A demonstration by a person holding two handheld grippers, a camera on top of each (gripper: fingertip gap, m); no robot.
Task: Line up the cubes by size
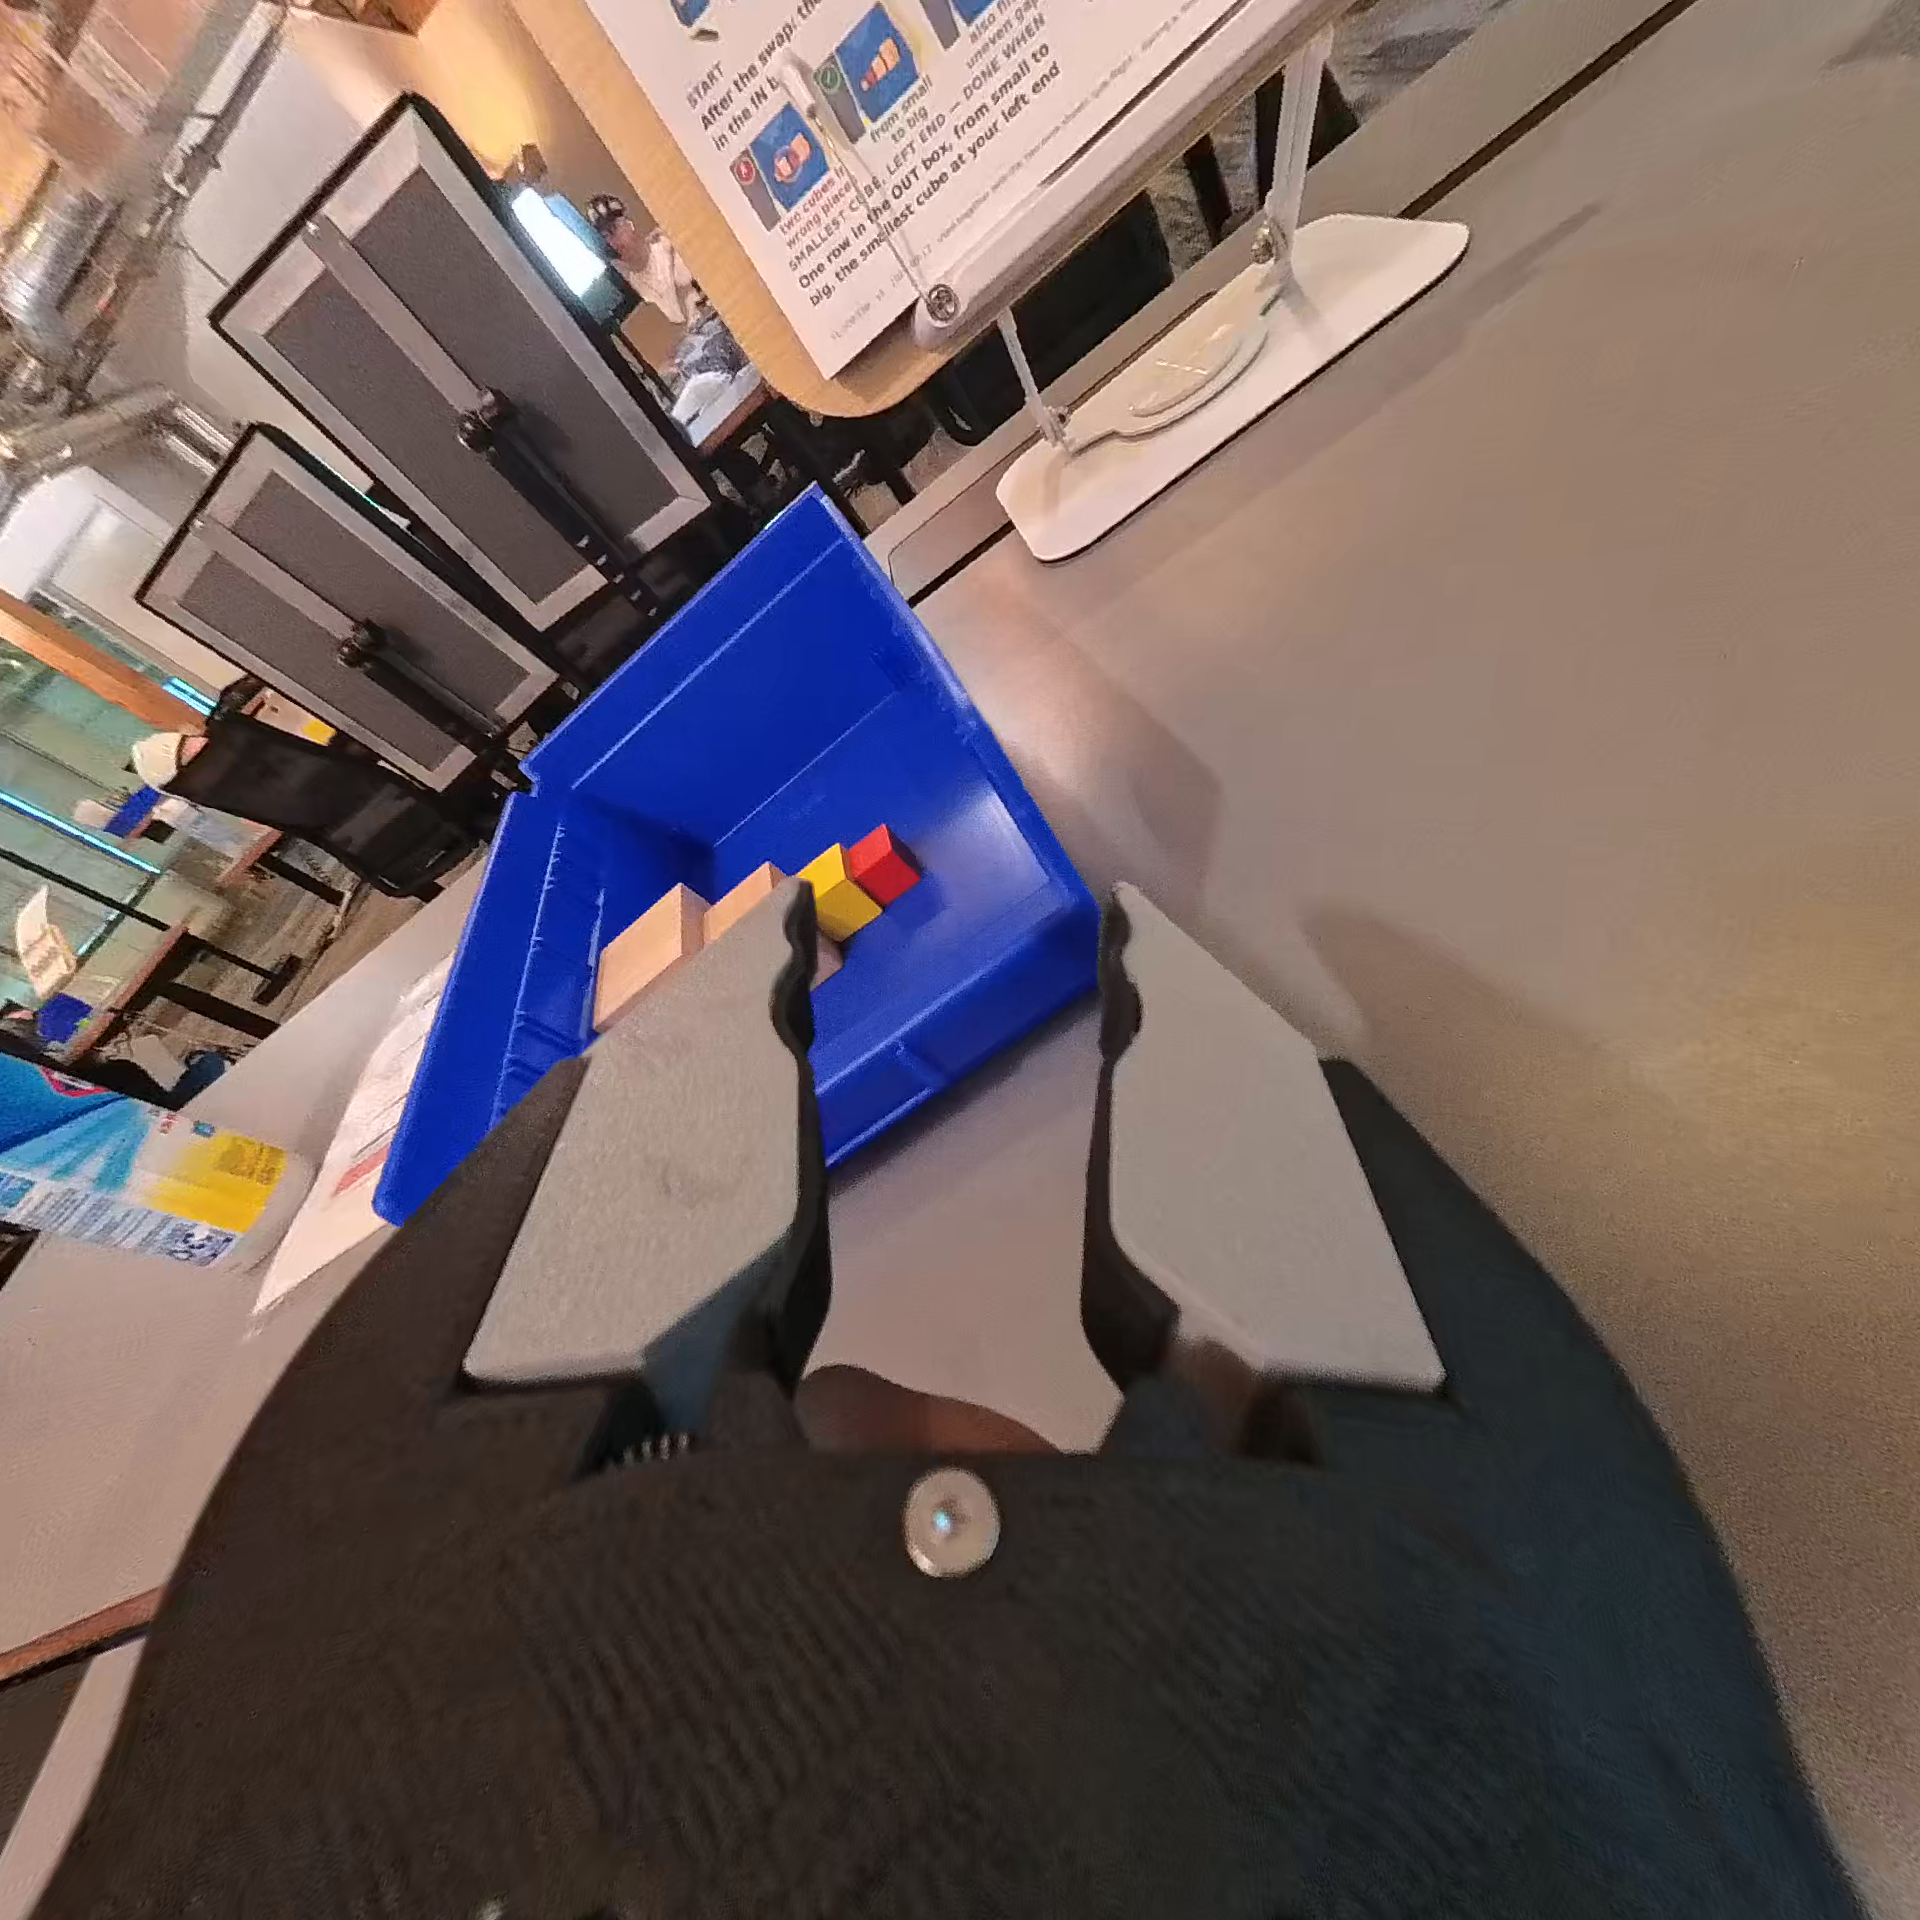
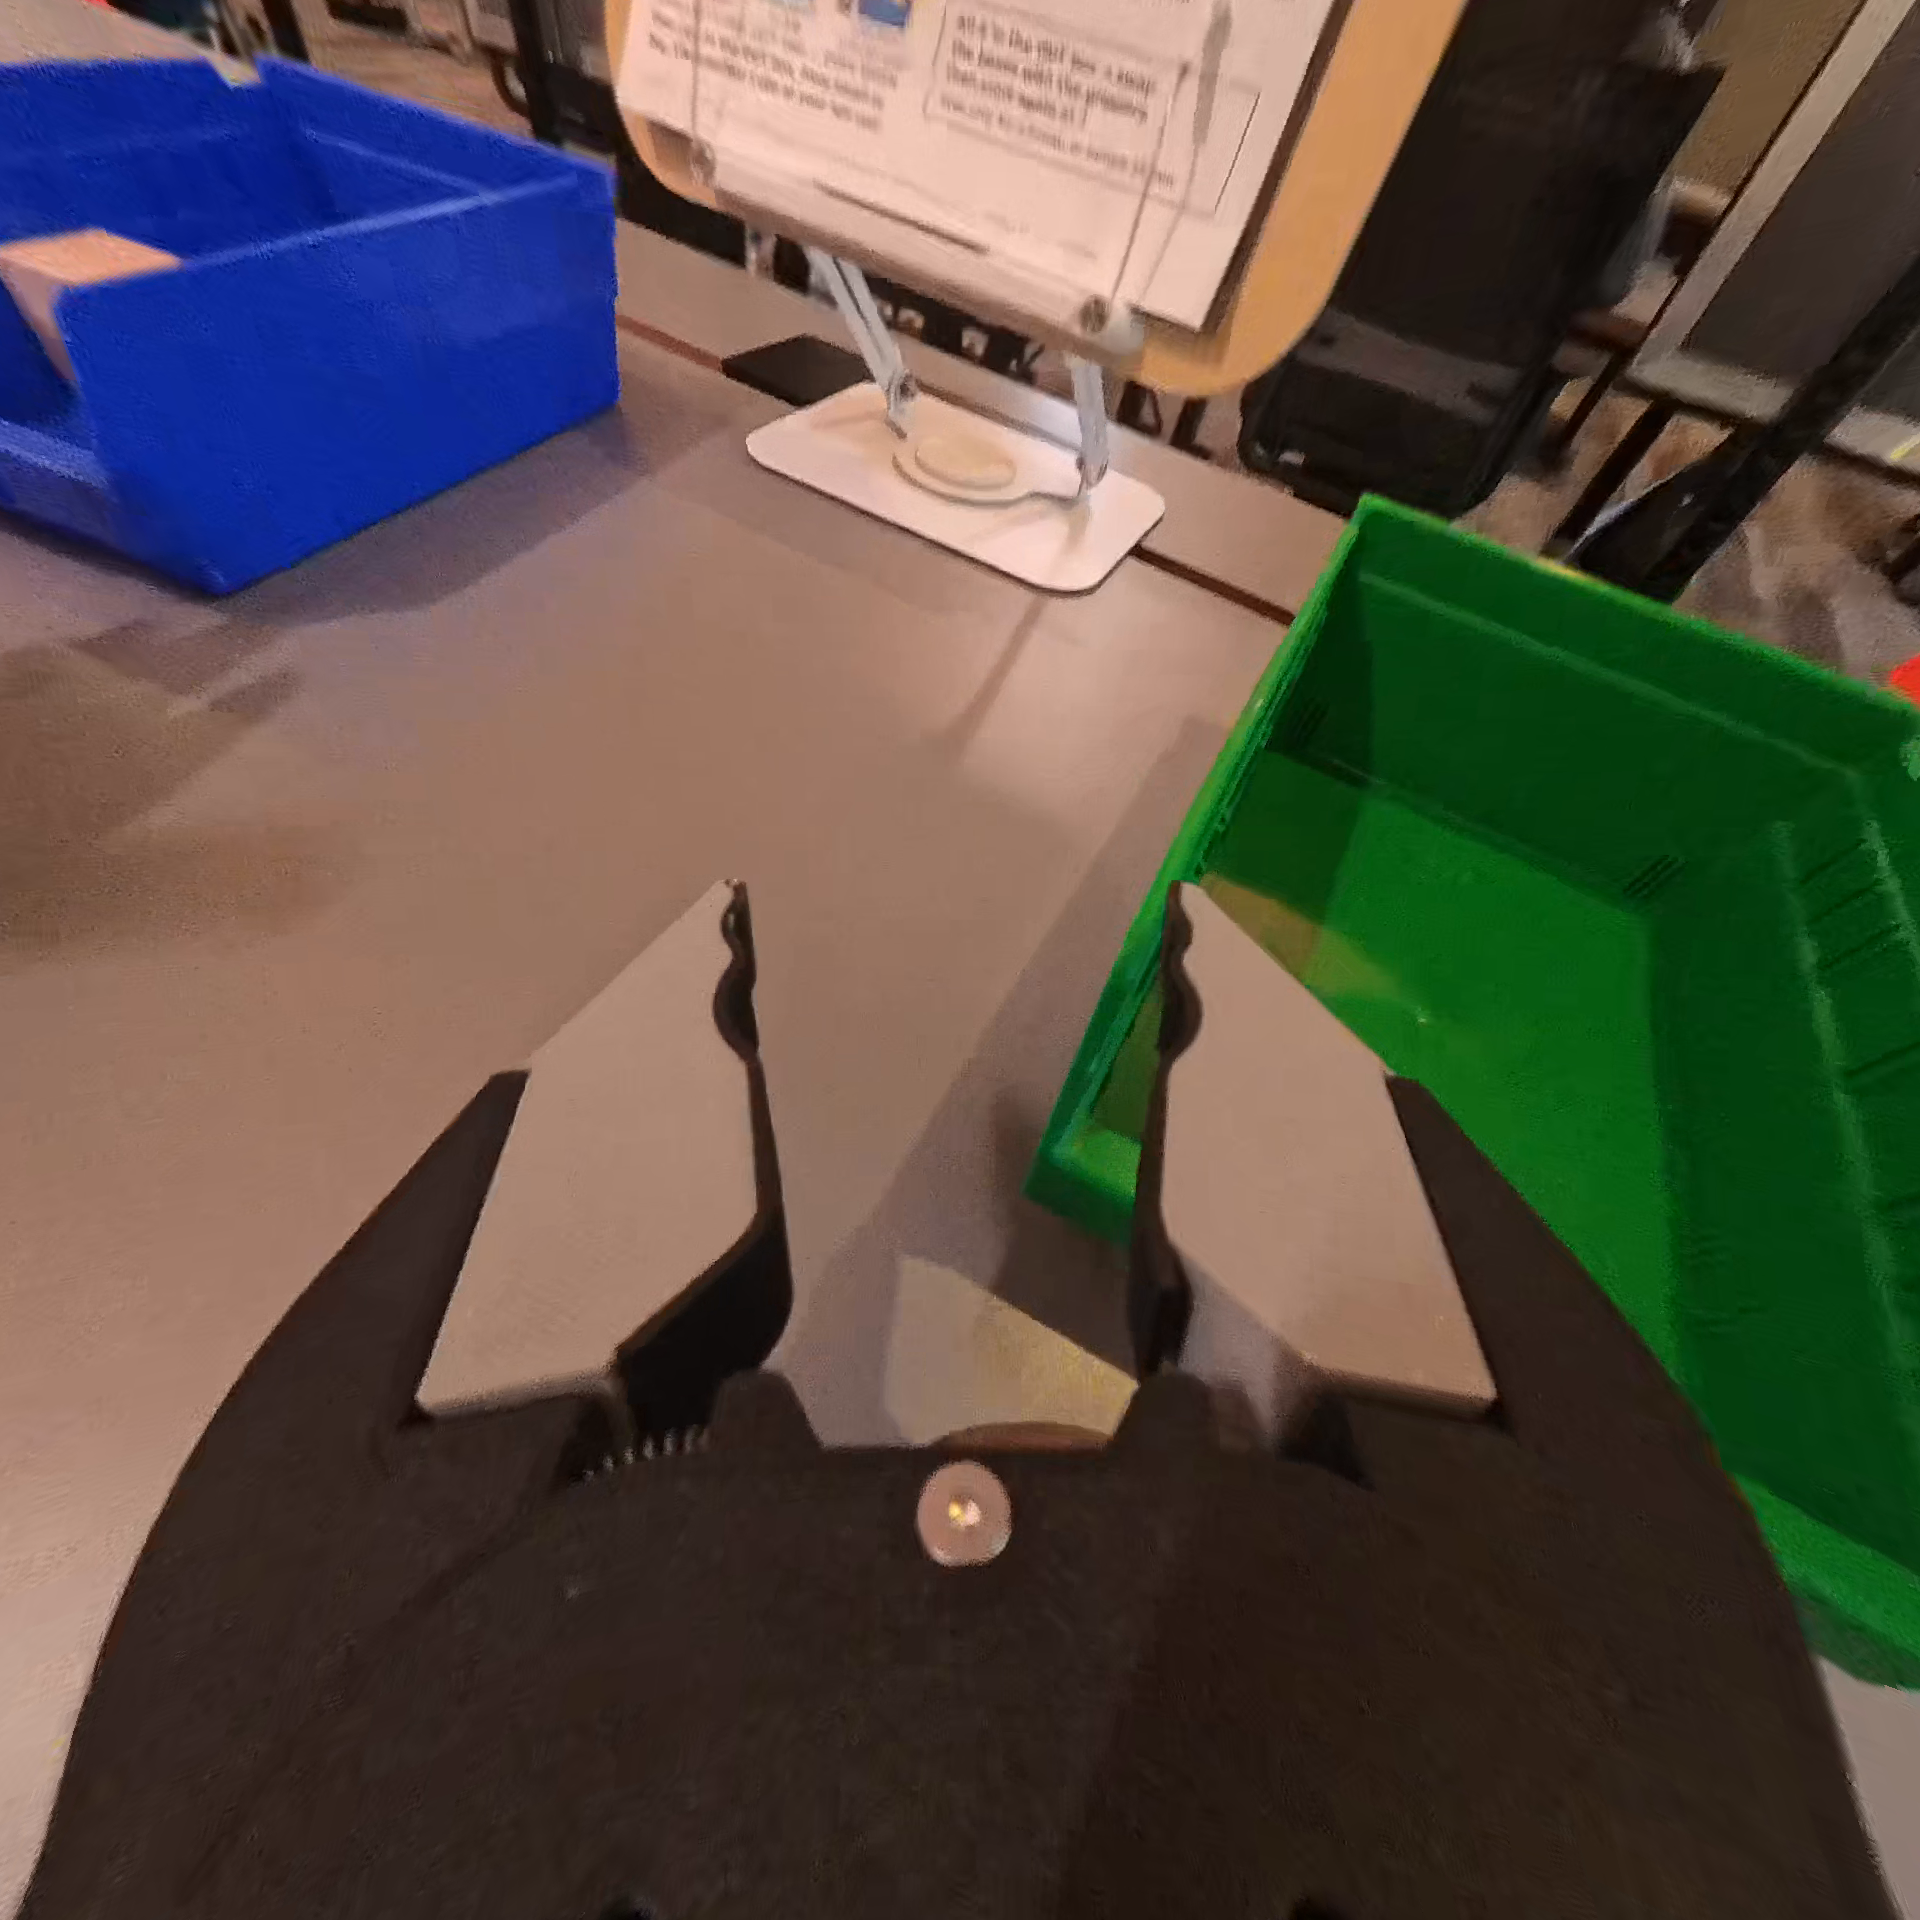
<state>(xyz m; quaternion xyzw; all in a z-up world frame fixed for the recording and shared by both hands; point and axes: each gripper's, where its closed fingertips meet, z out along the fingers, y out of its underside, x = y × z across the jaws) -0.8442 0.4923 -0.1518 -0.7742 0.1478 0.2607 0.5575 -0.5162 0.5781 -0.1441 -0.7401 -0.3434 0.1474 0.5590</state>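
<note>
Both tools are seen w/ jaws apart and nothing held. The left black-and-grey two-finger gripper is aimed at the blue plastic bin; the right black-and-grey two-finger gripper hangs over the grey table top, its right finger overlapping the near wall of the green plastic bin, which shows no cubes in the part visible.

The cubes are found in a row on the blue bin's floor: small red wooden cube, yellow wooden cube, then two plain wooden cubes, a mid one and a larger one. The mid one is partly hidden by the left finger, so spacing there can't be judged; the cubes appear to touch or nearly so.

Risks: w/ cubes packed this close, a neighbour is likely to be knocked or dragged when one is pinched, esp. the small red one. The blue bin's near wall must be cleared on entry; a low approach could catch the rim and shove the bin. The view is tilted and blurred, so aim may be off.

Room: open table is left between the two bins, w/ the white stand base of the instruction board at the far side. Little floor space is left beside the row; more free floor lies beyond the red cube.
</note>
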